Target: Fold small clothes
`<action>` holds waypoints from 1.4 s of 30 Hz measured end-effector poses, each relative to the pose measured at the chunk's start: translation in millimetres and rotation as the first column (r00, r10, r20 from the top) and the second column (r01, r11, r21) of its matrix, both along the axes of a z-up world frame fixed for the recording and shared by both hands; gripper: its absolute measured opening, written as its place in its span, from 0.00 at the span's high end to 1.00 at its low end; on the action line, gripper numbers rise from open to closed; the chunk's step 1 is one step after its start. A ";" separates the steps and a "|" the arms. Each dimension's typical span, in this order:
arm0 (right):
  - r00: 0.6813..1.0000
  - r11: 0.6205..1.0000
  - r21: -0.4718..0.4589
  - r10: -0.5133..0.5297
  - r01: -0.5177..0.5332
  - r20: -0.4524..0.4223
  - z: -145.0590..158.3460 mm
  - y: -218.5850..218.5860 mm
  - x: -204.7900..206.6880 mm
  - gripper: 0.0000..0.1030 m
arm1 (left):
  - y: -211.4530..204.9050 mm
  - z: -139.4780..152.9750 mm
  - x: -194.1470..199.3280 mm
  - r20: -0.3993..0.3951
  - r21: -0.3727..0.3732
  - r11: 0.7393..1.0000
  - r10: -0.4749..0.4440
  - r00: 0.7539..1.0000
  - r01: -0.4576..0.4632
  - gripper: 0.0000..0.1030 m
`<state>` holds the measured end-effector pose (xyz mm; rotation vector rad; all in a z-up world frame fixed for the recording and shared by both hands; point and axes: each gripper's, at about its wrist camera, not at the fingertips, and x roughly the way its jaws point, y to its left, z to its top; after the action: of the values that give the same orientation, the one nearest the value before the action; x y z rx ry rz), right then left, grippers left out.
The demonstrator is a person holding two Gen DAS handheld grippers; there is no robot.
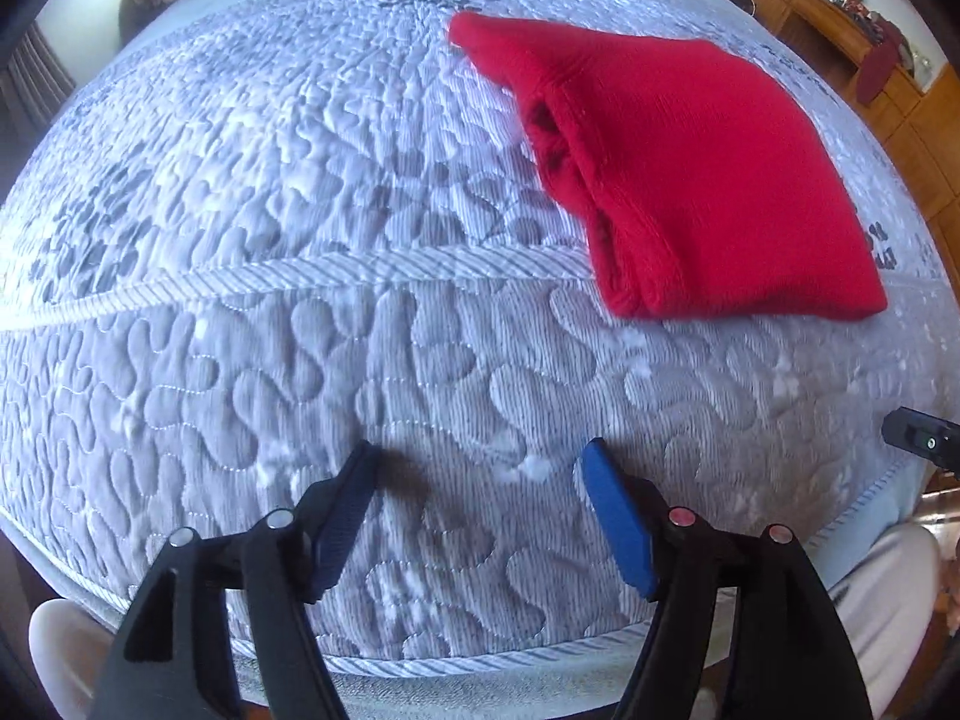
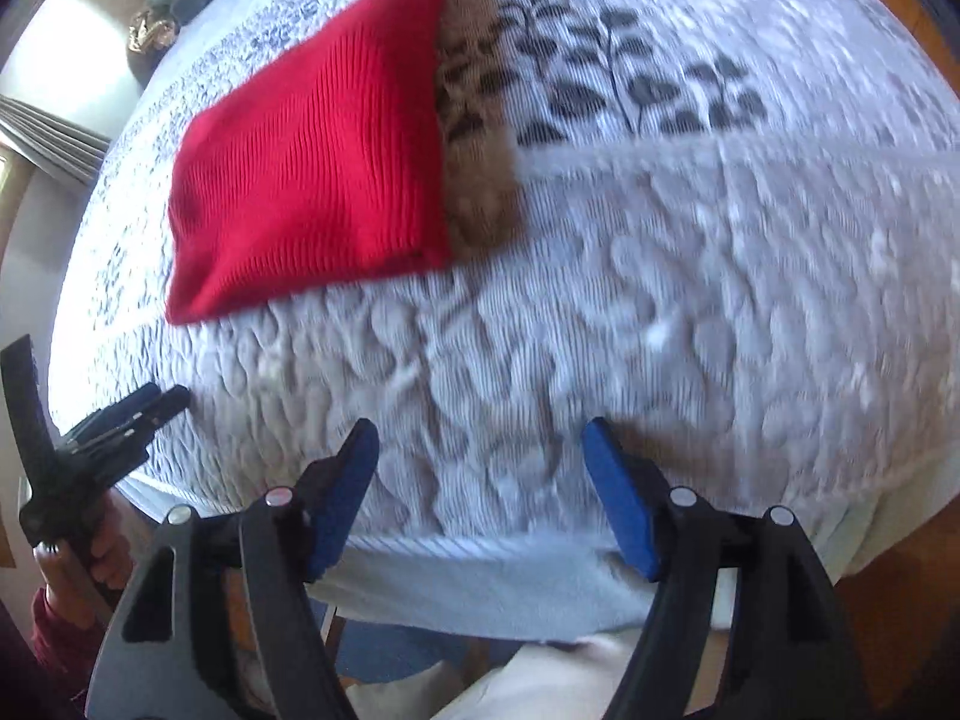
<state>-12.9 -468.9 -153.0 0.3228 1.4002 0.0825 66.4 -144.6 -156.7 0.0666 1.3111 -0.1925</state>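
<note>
Both tools hang wide open and empty: left gripper [image 1: 480, 468] and right gripper [image 2: 480, 450] over the quilted bed [image 1: 300, 330]. Beyond, at one o'clock, the red garment [image 1: 708, 168] lies folded; folding looks done

Quilted grey bedspread [image 1: 360, 312]; wooden shelf [image 1: 840, 42] beside, cluttered.

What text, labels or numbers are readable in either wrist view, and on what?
None can be read.
Dark print on the quilted mattress right of the red folded garment, left wrist view: cut off by the frame edge and blurred, unreadable.
Dark marks on the mattress in the right wrist view: a leaf pattern, not text.
Left gripper and right gripper: no markings visible.
</note>
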 end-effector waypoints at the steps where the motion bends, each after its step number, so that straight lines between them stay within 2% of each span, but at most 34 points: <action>1: 1.000 1.000 -0.006 0.002 -0.002 0.002 -0.2 2.8 -4.1 0.31 | -0.8 1.0 -1.0 0.002 0.000 1.000 0.003 1.000 -0.003 0.30; 4: 0.999 0.999 0.042 -0.001 -0.001 0.034 6.5 5.2 -6.7 0.30 | -4.8 11.0 0.3 0.013 -0.047 0.999 0.009 1.000 -0.008 0.30; 8: 0.998 0.998 0.064 -0.017 0.013 0.056 14.7 10.8 13.0 0.31 | -25.0 26.0 19.7 0.067 -0.032 0.999 0.006 0.998 -0.004 0.30; 11: 0.998 0.999 0.046 -0.007 0.004 0.062 15.7 13.5 25.9 0.31 | -28.6 19.5 42.2 0.066 -0.004 0.999 0.041 0.997 -0.041 0.30; 15: 0.999 0.999 0.043 -0.009 0.007 0.043 9.2 16.9 26.3 0.31 | -27.4 -7.0 52.7 0.006 0.068 0.997 0.025 1.000 -0.025 0.29; 19: 0.998 0.998 0.065 -0.025 0.021 0.053 9.8 9.5 23.2 0.31 | -21.5 0.9 40.2 0.035 0.016 1.000 0.025 0.999 -0.026 0.31; 22: 0.995 0.999 0.054 -0.015 0.009 0.095 30.9 4.7 14.8 0.29 | -14.6 19.6 23.3 0.012 -0.072 0.996 0.046 0.999 -0.045 0.30; 25: 0.990 0.999 0.032 0.011 -0.016 0.138 54.7 9.0 11.5 0.23 | -10.1 48.4 7.2 0.049 -0.100 0.993 0.068 0.997 -0.063 0.30; 28: 0.984 0.998 -0.037 0.053 -0.047 0.171 81.1 19.1 7.8 0.17 | -11.3 82.6 -5.3 0.116 -0.069 0.995 0.078 0.990 -0.070 0.25; 29: 0.981 0.997 -0.062 0.064 -0.054 0.185 90.1 23.3 7.5 0.13 | -12.1 92.8 -7.4 0.133 -0.066 0.995 0.077 0.988 -0.068 0.25; 33: 0.971 0.994 -0.095 0.077 -0.057 0.224 112.9 31.6 2.2 0.10 | -14.9 129.2 -10.3 0.204 -0.042 0.997 0.066 0.977 -0.058 0.21; 42: 0.970 0.989 -0.145 0.068 -0.035 0.233 130.0 43.0 -6.3 0.07 | -30.4 166.4 -24.4 0.276 -0.008 1.000 0.015 0.961 -0.013 0.21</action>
<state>-19.2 -426.0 -23.1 0.1535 1.1701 0.0627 41.9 -174.9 9.8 0.0766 1.0320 -0.1682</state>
